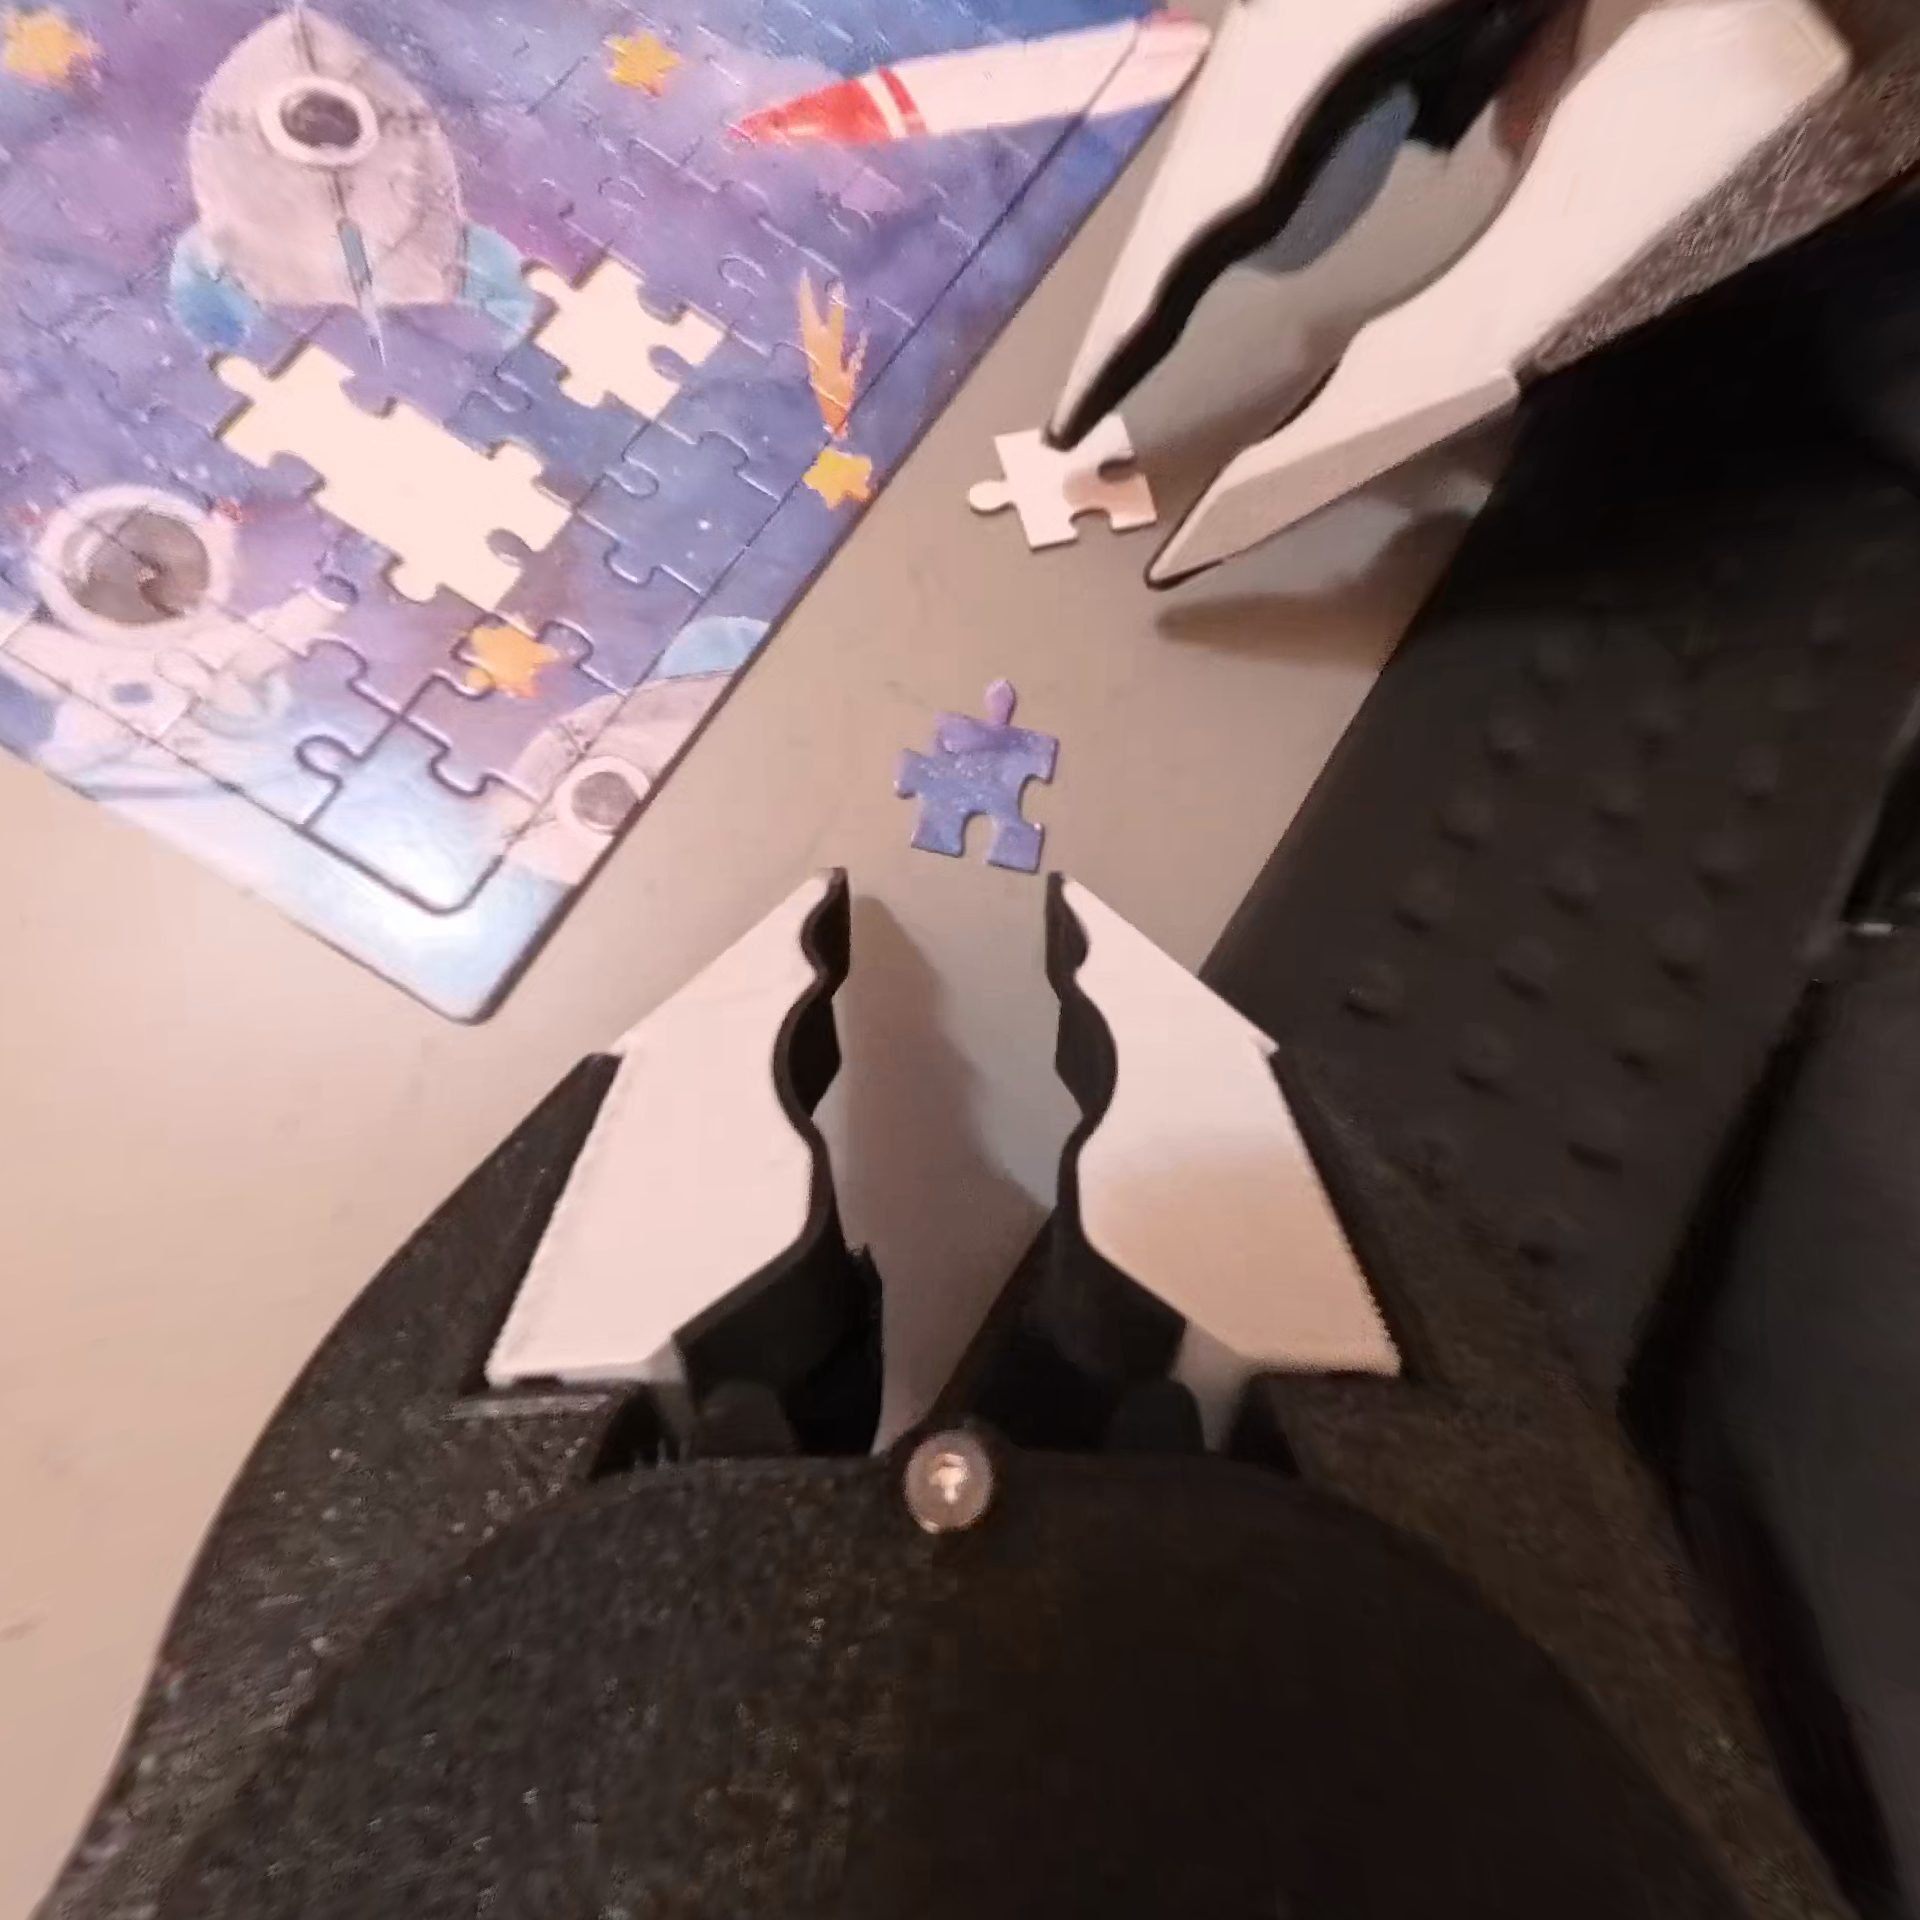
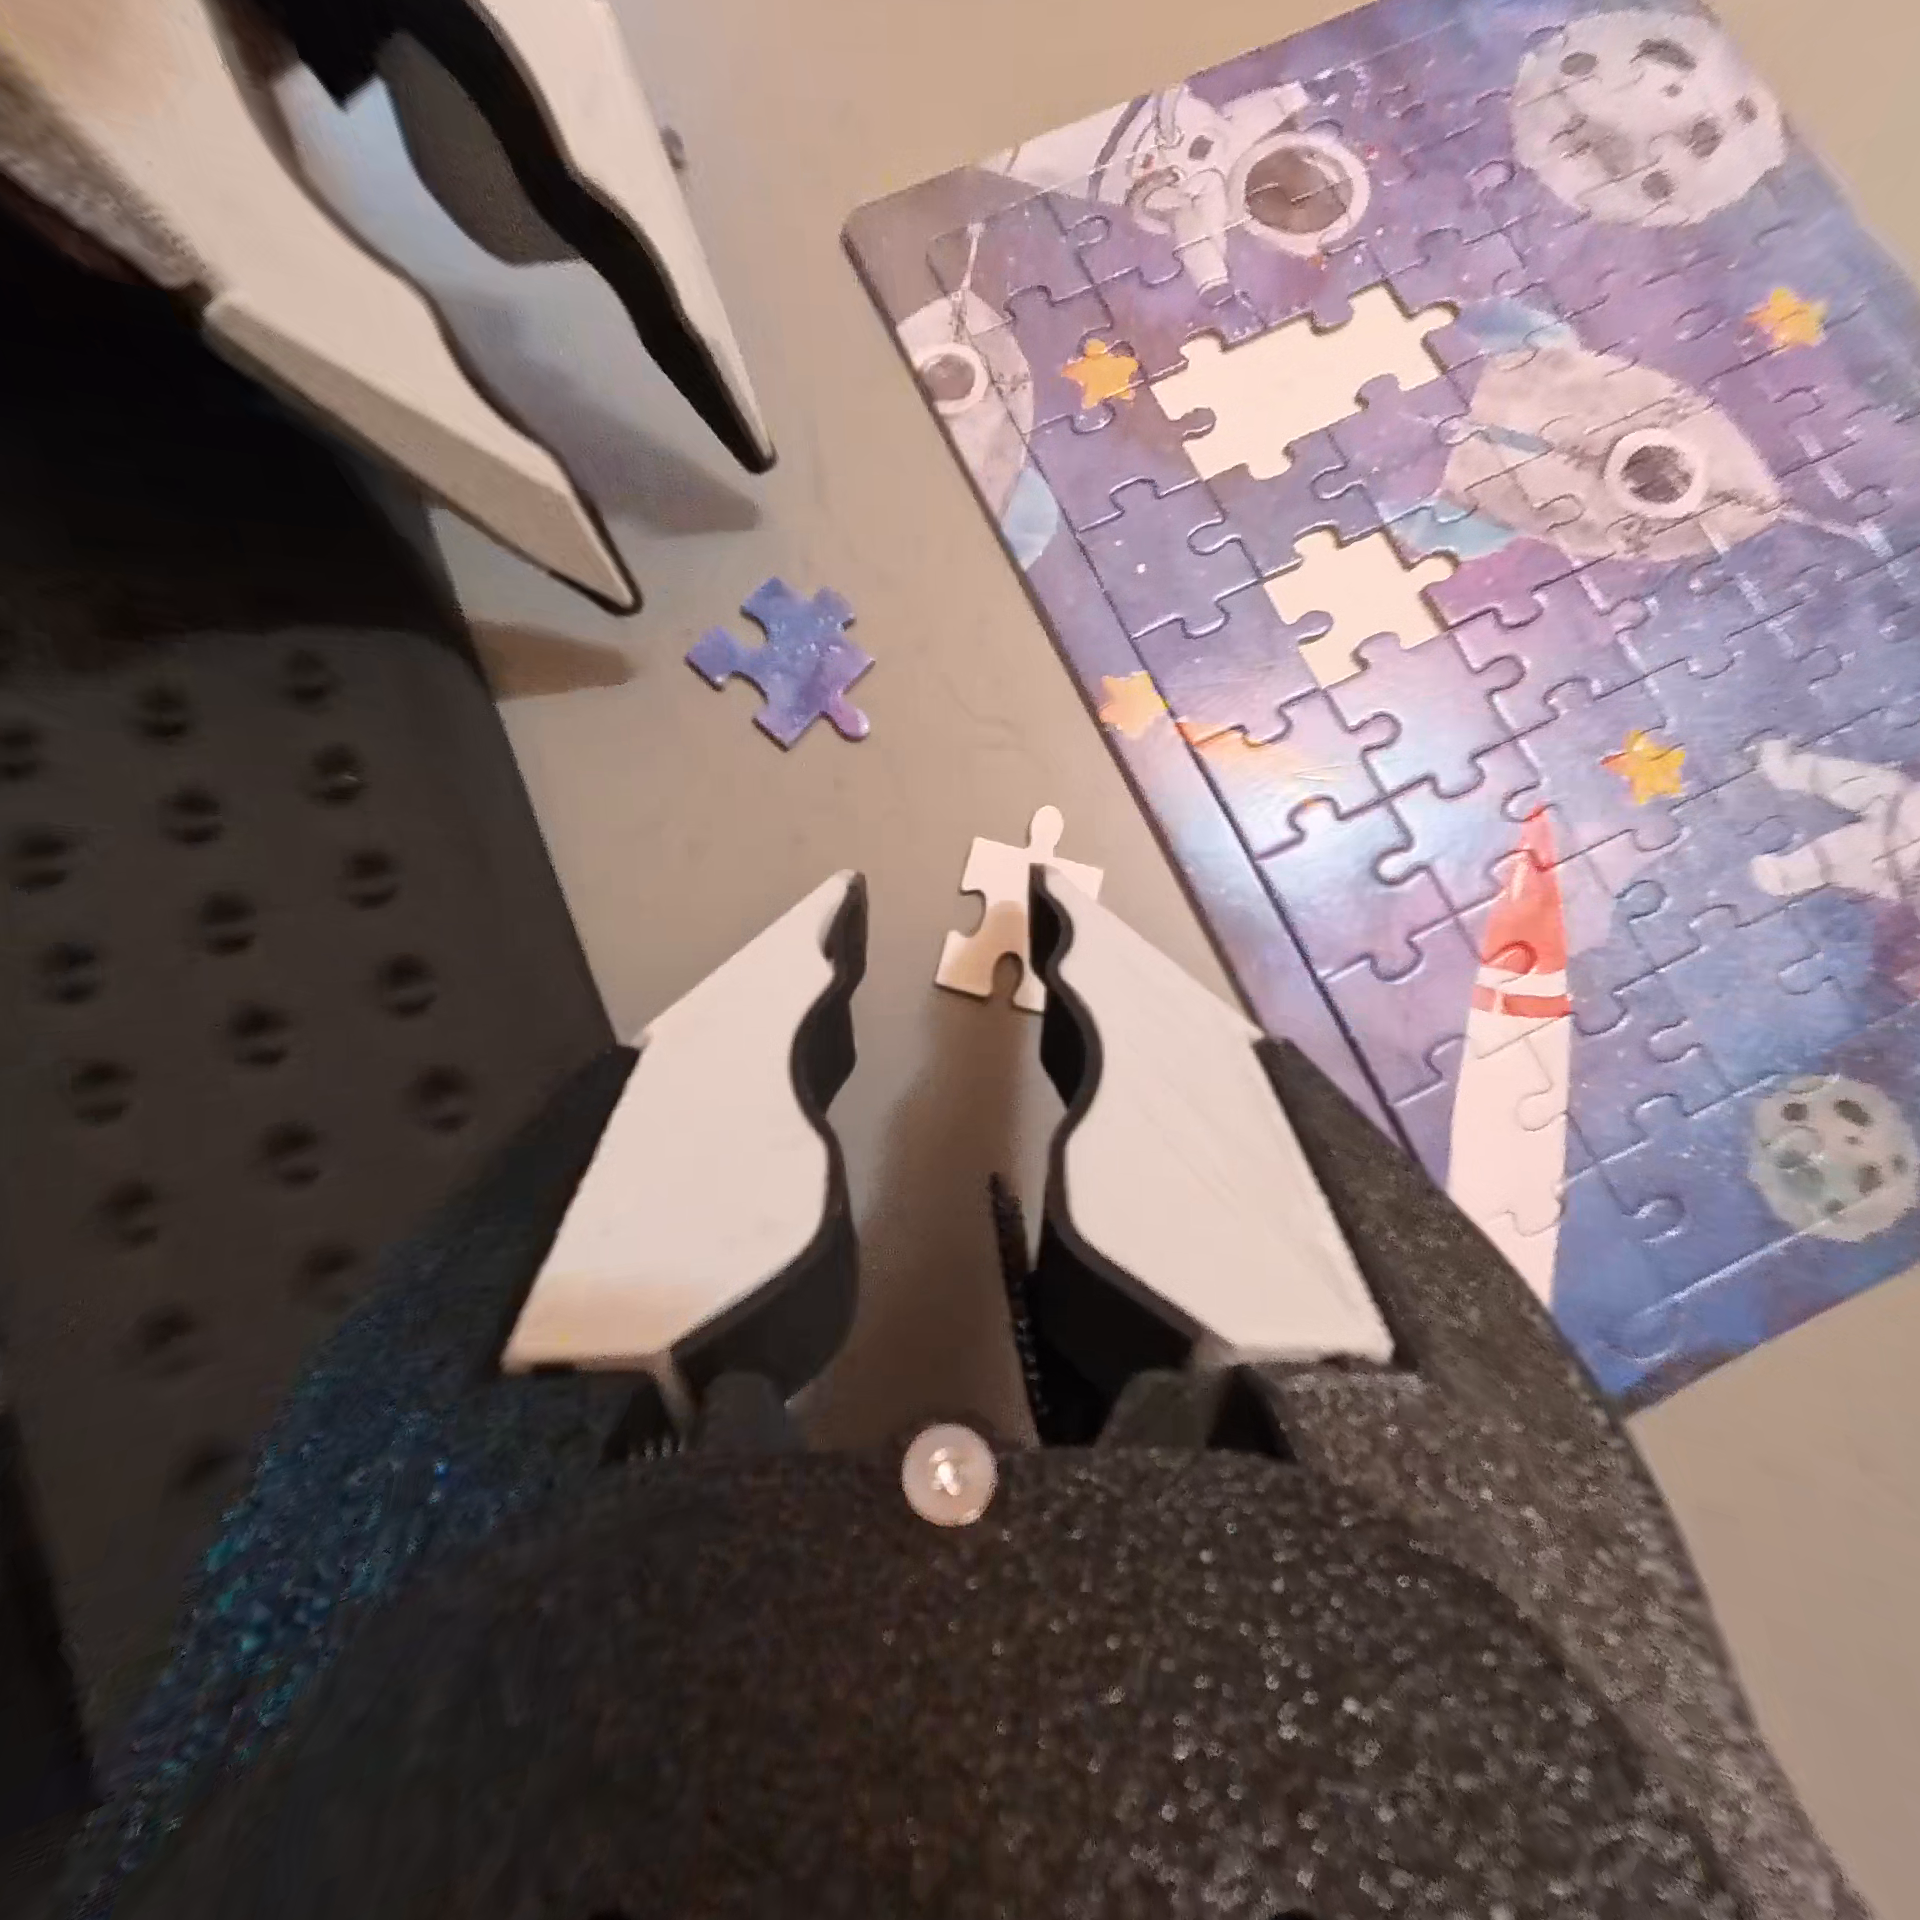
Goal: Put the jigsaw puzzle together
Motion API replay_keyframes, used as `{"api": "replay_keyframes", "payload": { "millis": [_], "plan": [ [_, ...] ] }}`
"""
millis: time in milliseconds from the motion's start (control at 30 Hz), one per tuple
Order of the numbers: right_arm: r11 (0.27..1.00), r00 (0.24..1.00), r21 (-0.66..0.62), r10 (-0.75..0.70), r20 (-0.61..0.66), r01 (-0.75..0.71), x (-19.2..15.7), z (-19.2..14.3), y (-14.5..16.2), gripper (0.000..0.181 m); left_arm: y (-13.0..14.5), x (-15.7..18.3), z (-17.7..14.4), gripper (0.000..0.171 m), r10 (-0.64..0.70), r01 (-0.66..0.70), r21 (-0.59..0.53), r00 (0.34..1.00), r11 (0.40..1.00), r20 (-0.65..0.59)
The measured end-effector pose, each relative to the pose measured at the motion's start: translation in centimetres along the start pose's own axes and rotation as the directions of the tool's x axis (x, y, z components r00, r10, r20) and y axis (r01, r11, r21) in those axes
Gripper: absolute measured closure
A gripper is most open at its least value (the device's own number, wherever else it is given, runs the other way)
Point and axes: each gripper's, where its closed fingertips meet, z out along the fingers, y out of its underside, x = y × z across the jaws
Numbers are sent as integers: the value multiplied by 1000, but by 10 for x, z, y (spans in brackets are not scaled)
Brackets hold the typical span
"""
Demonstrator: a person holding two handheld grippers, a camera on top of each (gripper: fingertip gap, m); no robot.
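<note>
A space-themed jigsaw puzzle (image 1: 582,197) lies flat at upper left in the left wrist view, with two white gaps, a larger gap (image 1: 405,478) and a smaller gap (image 1: 618,332). It also shows in the right wrist view (image 2: 1558,727). A loose blue piece (image 1: 977,779) lies face up just ahead of my open, empty left gripper (image 1: 948,883). A loose white face-down piece (image 2: 987,914) lies between the tips of my open right gripper (image 2: 948,883), whose right fingertip (image 2: 1044,894) touches or overlaps it. The blue piece (image 2: 784,660) lies near the left gripper (image 2: 691,530).
The beige table (image 1: 208,1143) holds everything. A black dimpled surface (image 1: 1558,883) runs along the side next to both grippers, also in the right wrist view (image 2: 208,831). The right gripper (image 1: 1117,504) and white piece (image 1: 1060,488) sit close ahead of the left one. Across from one pair of fingers to the other is roughly 9 centimetres. My right tips are roughly 12 centimetres from the space-themed jigsaw puzzle (image 1: 582,197). Look for it in the right wrist view (image 2: 1518,641) too.
</note>
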Motion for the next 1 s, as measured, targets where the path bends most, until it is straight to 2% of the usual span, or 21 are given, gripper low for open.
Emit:
{"api": "replay_keyframes", "payload": {
  "millis": [33, 133, 233, 467, 667, 767, 867, 1000],
  "plan": [
    [1000, 999, -7, -17, -26, 17, 1, 1, 0, 151, -2, 1, 2, 131, 46, -46, -3, 998, 999, 33],
    [1000, 998, -12, -12, -61, 11, 3, -2, 2, 150, -5, 9, 9, 131, 115, -115, -24, 993, 993, 32],
    [1000, 996, 20, 14, -90, -12, 4, -10, 1, 151, -1, 8, 17, 134, 113, -111, -68, 993, 992, 33],
    [999, 991, 35, 24, -134, -19, -4, -18, 5, 153, -3, 1, 19, 145, 95, -91, -68, 994, 994, 53],
    [1000, 998, 17, -6, -66, 8, -11, -11, 3, 153, -11, -1, 23, 146, 82, -76, -62, 993, 995, 89],
    [999, 1000, 35, 5, -25, -4, -6, -12, -5, 153, -25, -6, 22, 146, 22, -20, -18, 992, 1000, 123],
    [999, 1000, 44, -8, -13, 9, 12, -13, -17, 153, -49, -22, 22, 146, -99, 87, 72, 978, 994, 182],
    [1000, 999, 27, -3, 54, 2, 47, -5, -28, 153, -66, -60, 36, 146, -326, 304, 121, 910, 945, 258]
  ]
}}
